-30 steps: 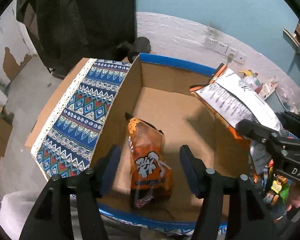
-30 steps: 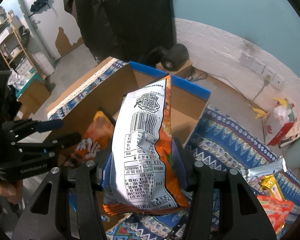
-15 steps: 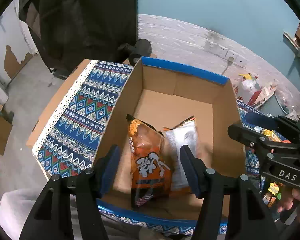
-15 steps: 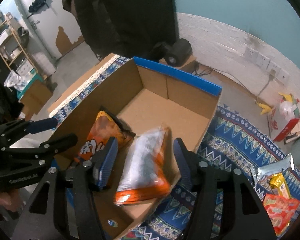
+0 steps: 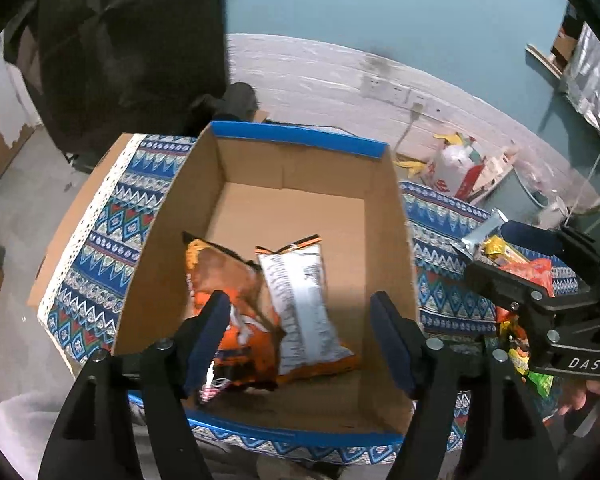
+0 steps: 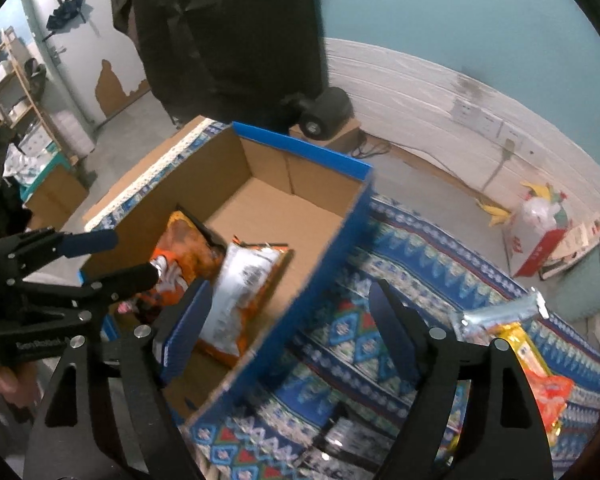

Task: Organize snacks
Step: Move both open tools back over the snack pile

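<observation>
Inside the cardboard box point(image 5: 288, 216) with blue-taped rims, two snack bags lie side by side at the near end: an orange chip bag point(image 5: 224, 292) on the left and a white-backed bag point(image 5: 300, 304) (printed side down, orange edges showing) touching it on the right. Above them the left tool point(image 5: 300, 340) hangs spread wide and holding nothing. Over the patterned cloth point(image 6: 400, 240) covering the bench, just beside the box's right wall, the right tool point(image 6: 290, 328) is likewise spread and without a load. More loose packets, possibly a silver one point(image 6: 496, 314) among yellow and orange wrappers, lie further right.
</observation>
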Demonstrator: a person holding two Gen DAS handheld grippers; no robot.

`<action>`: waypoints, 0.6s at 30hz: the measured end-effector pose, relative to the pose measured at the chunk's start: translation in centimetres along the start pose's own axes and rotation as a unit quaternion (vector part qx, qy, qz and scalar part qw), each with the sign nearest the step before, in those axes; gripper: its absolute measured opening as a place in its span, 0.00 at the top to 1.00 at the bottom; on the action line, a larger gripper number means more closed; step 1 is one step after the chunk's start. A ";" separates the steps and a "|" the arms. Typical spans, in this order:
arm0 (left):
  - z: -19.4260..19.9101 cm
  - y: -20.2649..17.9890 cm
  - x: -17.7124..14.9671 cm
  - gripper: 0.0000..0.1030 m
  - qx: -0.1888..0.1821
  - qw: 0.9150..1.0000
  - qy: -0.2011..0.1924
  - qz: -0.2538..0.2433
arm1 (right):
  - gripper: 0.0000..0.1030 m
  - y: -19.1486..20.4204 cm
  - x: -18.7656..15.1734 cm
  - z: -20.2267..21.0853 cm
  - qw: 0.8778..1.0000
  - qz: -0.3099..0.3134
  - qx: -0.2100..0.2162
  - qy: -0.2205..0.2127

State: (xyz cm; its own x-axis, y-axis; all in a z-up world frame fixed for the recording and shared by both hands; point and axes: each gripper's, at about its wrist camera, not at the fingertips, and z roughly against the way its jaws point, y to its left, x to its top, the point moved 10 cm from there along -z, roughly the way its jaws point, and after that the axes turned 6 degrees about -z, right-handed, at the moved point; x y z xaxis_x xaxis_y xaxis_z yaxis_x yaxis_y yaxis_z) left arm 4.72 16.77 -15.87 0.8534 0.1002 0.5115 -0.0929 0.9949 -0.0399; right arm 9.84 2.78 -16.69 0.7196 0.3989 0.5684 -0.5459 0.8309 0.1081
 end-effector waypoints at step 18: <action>-0.7 -10.2 -0.3 0.25 -0.045 0.996 0.023 -0.074 | 0.20 -11.7 -6.1 4.8 0.995 -0.077 -0.066 0.011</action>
State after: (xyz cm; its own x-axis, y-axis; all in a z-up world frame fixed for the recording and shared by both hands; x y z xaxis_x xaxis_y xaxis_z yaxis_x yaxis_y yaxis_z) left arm 5.72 6.59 -16.22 0.8771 -0.0483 0.4778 0.0792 0.9959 -0.0446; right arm 9.76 -11.25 -17.49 0.8004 0.2706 0.5350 -0.3688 0.9257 0.0835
